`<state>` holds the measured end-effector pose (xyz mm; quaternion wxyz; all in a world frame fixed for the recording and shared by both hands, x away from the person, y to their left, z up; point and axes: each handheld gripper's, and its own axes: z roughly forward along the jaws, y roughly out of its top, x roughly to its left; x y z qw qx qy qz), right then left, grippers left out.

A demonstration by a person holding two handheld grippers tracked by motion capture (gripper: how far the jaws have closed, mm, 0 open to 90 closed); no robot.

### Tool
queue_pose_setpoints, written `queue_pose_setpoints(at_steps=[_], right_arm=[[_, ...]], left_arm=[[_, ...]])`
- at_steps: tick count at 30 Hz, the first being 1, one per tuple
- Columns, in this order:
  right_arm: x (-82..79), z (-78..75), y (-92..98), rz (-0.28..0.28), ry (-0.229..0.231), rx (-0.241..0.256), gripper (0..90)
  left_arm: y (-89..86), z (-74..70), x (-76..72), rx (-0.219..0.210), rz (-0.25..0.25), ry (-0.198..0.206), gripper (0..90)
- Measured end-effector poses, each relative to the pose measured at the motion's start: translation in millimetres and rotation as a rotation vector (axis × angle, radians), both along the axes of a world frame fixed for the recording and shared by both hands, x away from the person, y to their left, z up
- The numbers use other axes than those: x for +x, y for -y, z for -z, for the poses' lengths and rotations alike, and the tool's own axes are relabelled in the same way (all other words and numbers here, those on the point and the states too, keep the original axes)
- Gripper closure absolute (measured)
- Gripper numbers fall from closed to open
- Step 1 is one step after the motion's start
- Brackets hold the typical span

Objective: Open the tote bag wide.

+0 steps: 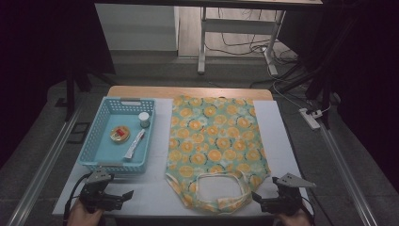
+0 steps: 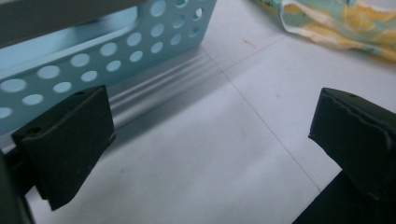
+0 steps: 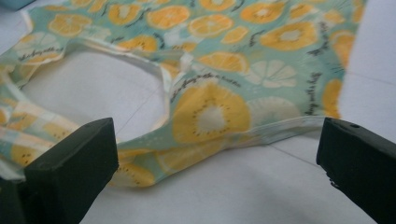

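A green garment with an orange-slice print (image 1: 214,141) lies flat on the white table, its neck opening (image 1: 221,187) toward the near edge. My right gripper (image 1: 256,197) is open at the garment's near right corner, and the printed hem (image 3: 205,116) lies just past its jaws. My left gripper (image 1: 126,195) is open at the near left, in front of the blue basket (image 1: 94,141), with bare table between its jaws. The basket wall (image 2: 107,51) and a corner of the garment (image 2: 336,23) appear in the left gripper view.
Inside the basket lie a round tin (image 1: 120,134), a small white-capped jar (image 1: 144,119) and a white tube (image 1: 134,145). The white table (image 1: 277,136) ends close behind both grippers. A desk frame and cables stand on the floor beyond the table.
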<state>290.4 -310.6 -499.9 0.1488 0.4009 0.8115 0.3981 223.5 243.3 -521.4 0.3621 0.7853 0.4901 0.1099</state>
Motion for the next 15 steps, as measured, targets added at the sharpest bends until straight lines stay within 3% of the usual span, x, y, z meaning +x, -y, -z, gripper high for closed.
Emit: queue_pose_setpoints(at_steps=[5,15], right_arm=[[-1.0,-0.3,-1.0,-0.023,0.005,-0.002,0.0],[0.5,0.1,-0.3,-0.030,-0.009,0.012,0.0]], left_arm=[[4.7,0.0,-0.9,0.040,0.017,0.006,0.0],[6.0,0.4,-0.4,0.052,0.023,0.002,0.0]])
